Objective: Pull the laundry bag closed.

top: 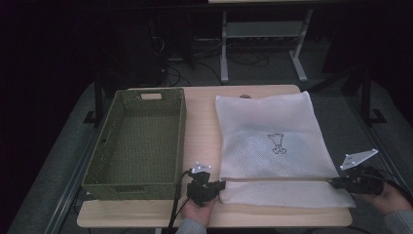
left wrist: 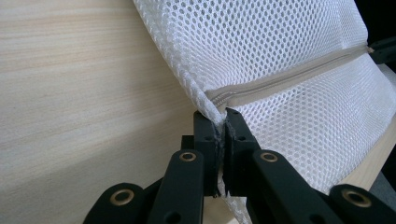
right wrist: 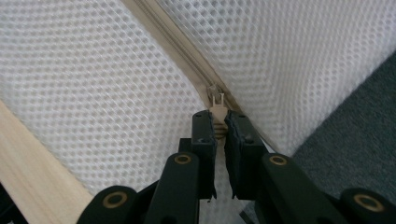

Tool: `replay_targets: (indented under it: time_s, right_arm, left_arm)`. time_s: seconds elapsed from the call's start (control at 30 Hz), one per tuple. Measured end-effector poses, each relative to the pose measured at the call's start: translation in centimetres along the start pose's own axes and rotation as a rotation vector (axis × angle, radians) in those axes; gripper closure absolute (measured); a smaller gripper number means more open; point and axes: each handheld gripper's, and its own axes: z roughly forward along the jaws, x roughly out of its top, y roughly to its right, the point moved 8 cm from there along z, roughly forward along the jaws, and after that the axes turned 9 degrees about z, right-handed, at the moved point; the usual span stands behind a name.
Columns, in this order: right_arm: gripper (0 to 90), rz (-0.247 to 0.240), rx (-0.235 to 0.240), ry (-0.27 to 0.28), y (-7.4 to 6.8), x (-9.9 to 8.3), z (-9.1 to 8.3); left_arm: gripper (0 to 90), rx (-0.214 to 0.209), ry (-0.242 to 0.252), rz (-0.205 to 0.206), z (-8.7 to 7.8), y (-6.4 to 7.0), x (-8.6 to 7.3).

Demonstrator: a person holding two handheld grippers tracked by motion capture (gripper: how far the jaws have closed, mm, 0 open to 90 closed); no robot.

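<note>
I find my left tongs (top: 220, 185) clamped on the near left corner of the white mesh bag (top: 272, 141), at the zipper's (left wrist: 289, 77) end. My right tongs (top: 335, 182) grip the zipper pull (right wrist: 216, 108) at the bag's near right edge. The bag lies flat on the right half of the bench (top: 202, 122). Farther left stands a green woven basket (top: 141, 141), apart from the bag.

A light wooden table (top: 202, 122) stands on grey carpet. On its left half sits an empty green woven basket (top: 139, 141) with a handle slot at each end. On its right half lies a flat white mesh bag (top: 272, 146), its near corner overhanging the table's right edge.
</note>
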Motion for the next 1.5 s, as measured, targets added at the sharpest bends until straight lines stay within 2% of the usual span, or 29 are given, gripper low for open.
replay_targets:
  time_s: [0.07, 0.1, 0.23, 0.53, 0.6, 0.63, 0.67, 0.73, 0.8, 1.2, 1.5]
  right_arm:
    - [81.5, 0.003, 0.005, 0.005, 0.1, 0.0, 0.0]
    - [81.5, -0.003, -0.022, -0.016, 0.5, -0.1, 0.0]
    - [81.5, 0.014, -0.014, 0.001, 0.7, -0.1, -0.2]
    - [81.3, 0.014, -0.025, 0.003, 0.8, 0.0, -0.1]
    - [78.8, 0.021, -0.012, 0.023, 0.6, 0.1, -0.1]
    - [67.3, 0.043, 0.013, 0.063, 0.4, 0.5, -0.4]
    - [67.3, 0.043, 0.013, 0.063, 0.4, 0.5, -0.4]
    - [60.8, 0.063, 0.044, 0.093, 0.1, 1.2, -0.6]
    - [58.5, 0.053, 0.047, 0.109, -0.3, 1.9, -0.6]
    - [52.5, 0.003, 0.085, 0.169, -2.8, 5.5, -0.4]
    - [49.7, -0.04, 0.105, 0.187, -4.6, 7.6, -0.3]
  left_arm:
    - [86.5, 0.006, -0.002, 0.005, 0.0, 0.0, 0.0]
    - [86.6, 0.013, -0.004, 0.01, -0.1, -0.2, 0.0]
    - [86.5, 0.02, -0.002, 0.004, -0.2, -0.5, 0.0]
    - [86.4, 0.028, -0.001, 0.011, -0.3, -0.5, 0.0]
    - [85.0, 0.032, 0.017, -0.004, -0.5, -0.5, 0.1]
    - [81.6, 0.038, 0.022, -0.003, -0.6, -0.5, 0.2]
    - [81.6, 0.046, 0.025, 0.001, -0.6, -0.5, 0.3]
    - [76.3, 0.041, 0.031, -0.009, -0.6, -0.4, 0.5]
    - [71.2, 0.051, 0.041, -0.007, -0.7, -0.4, 0.7]
    - [61.3, 0.061, 0.047, 0.01, -0.8, -0.5, 1.0]
    - [52.8, 0.068, 0.054, 0.034, -0.9, -0.1, 1.6]
